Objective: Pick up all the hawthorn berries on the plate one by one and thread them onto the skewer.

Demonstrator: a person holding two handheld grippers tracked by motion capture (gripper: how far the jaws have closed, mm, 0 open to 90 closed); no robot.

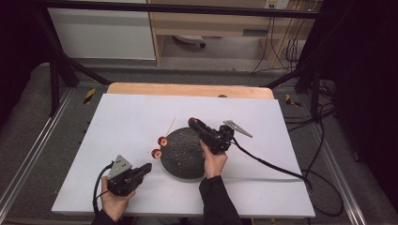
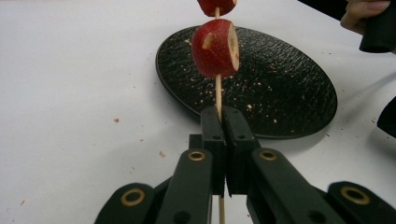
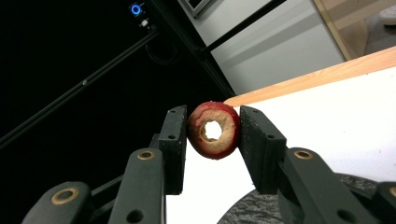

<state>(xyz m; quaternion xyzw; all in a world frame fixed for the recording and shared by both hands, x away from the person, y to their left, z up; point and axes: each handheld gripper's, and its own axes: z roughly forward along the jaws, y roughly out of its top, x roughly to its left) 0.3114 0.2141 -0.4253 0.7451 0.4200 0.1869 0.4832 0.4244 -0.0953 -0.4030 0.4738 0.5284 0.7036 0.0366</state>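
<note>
**Third apple ring waits above the plate**

Over the white bench point(image 1: 141, 117), the left claw point(image 2: 223, 122) is pressed together on a thin wooden skewer point(image 2: 218, 91) that already carries two red apple pieces point(image 2: 215, 47), held just off the near-left edge of the black plate point(image 2: 280, 84). Across the plate, the right claw point(image 3: 212, 133) pinches a cored apple ring point(image 3: 214, 130) by its red skin, lifted above the plate's far side, well apart from the skewer's tip.

Several things could spoil the threading. That ring is gripped only at two spots on its rounded rim, so a sideways push from the skewer might roll it out of the pads. Its hole is small; if the tip arrives off-centre it would likely stab the flesh and split or tear the ring. The skewer is slim and held low on its length, so pressure at the tip may bend it or make it slide through the pads. Tilting it downward could also let the threaded pieces creep off.
</note>
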